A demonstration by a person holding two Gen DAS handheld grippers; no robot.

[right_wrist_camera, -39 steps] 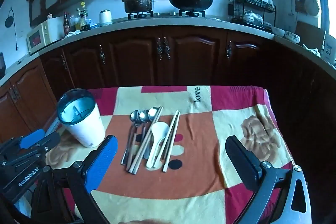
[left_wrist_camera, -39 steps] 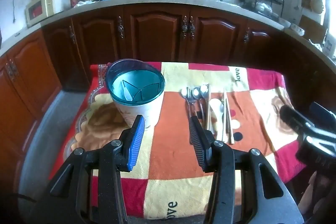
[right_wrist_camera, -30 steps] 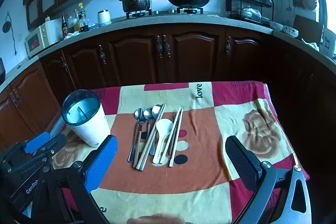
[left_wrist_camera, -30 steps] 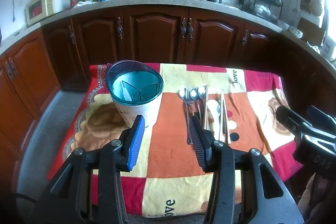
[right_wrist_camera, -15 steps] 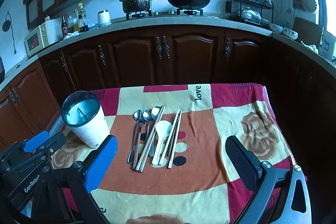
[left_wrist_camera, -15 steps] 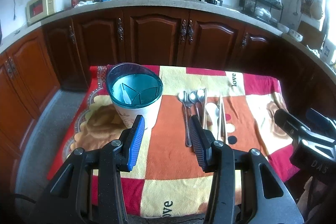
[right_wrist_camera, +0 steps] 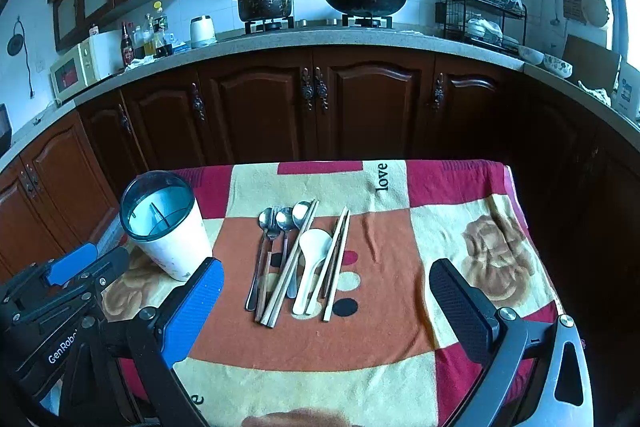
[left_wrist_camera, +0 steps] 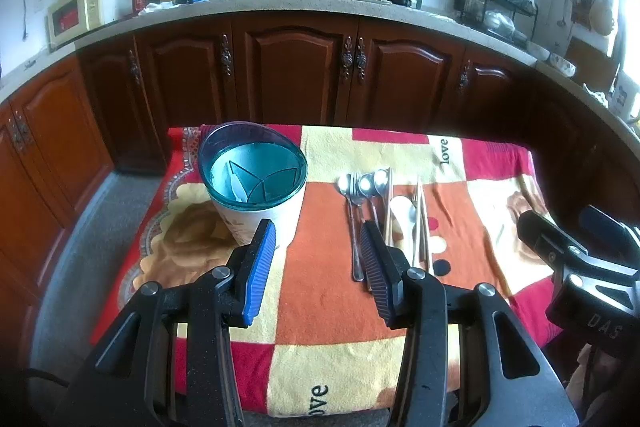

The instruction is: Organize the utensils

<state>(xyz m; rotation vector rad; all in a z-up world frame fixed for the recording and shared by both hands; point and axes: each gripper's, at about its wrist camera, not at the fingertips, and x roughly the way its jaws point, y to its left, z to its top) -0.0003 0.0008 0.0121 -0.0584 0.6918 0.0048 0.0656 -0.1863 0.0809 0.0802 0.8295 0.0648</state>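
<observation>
Both my jaws gape empty over the blanket-covered worktop (right_wrist_camera: 460, 227): three steel spoons (right_wrist_camera: 286, 221), one fork (right_wrist_camera: 273, 227), one white plastic spoon (right_wrist_camera: 314, 247), wooden chopsticks (right_wrist_camera: 338, 259), one teal-rimmed white divided holder (right_wrist_camera: 168, 227).

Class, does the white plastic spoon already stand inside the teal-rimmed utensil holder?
No, the white plastic spoon lies flat on the cloth among chopsticks, apart from the holder.

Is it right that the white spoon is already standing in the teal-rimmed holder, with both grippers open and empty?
Not quite: the white spoon lies on the cloth among the chopsticks, beside the holder, as the right wrist view shows. Both grippers are open and empty.
</observation>
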